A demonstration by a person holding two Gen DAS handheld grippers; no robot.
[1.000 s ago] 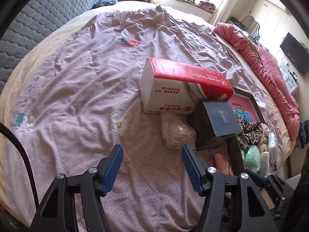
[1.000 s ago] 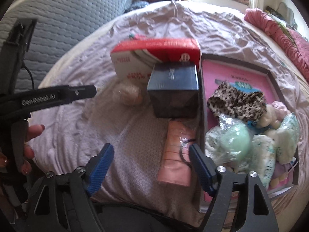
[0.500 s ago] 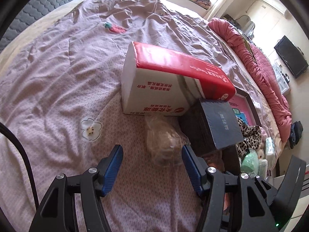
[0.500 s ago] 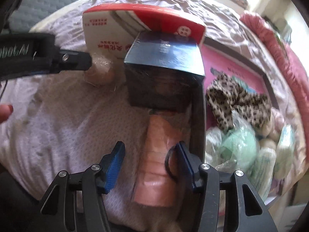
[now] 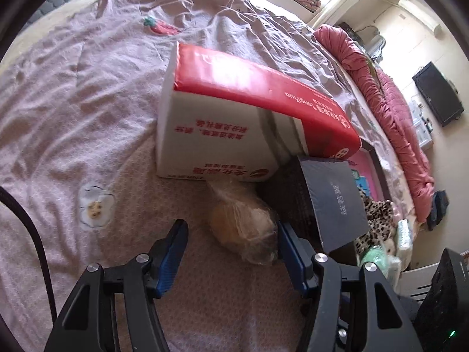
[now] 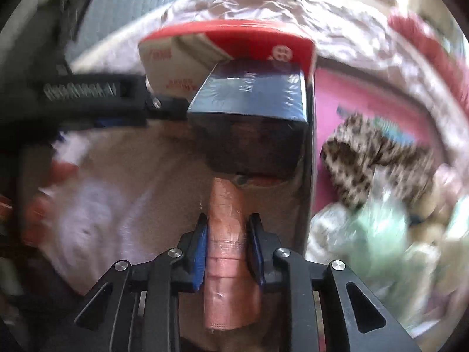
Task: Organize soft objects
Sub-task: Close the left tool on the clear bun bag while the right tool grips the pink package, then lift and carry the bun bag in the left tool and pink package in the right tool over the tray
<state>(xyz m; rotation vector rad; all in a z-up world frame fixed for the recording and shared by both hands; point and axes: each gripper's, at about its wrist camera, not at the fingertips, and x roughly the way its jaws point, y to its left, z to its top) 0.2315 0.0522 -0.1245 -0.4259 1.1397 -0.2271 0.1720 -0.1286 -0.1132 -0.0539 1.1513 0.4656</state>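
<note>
A: Bun (image 5: 244, 228), one, bagged, on the bedspread (image 5: 73, 94) before the red-and-white box (image 5: 234, 123). Left gripper (image 5: 230, 248)?
B: Closing around the bun, right pad touching the wrap. One dark box (image 5: 334, 202) beside; red print unreadable.
A: Right view?
B: One pink pack (image 6: 227, 234), pinched by the right gripper (image 6: 227, 240), beside the tray (image 6: 309, 176). Blurred; no writing legible.
</note>
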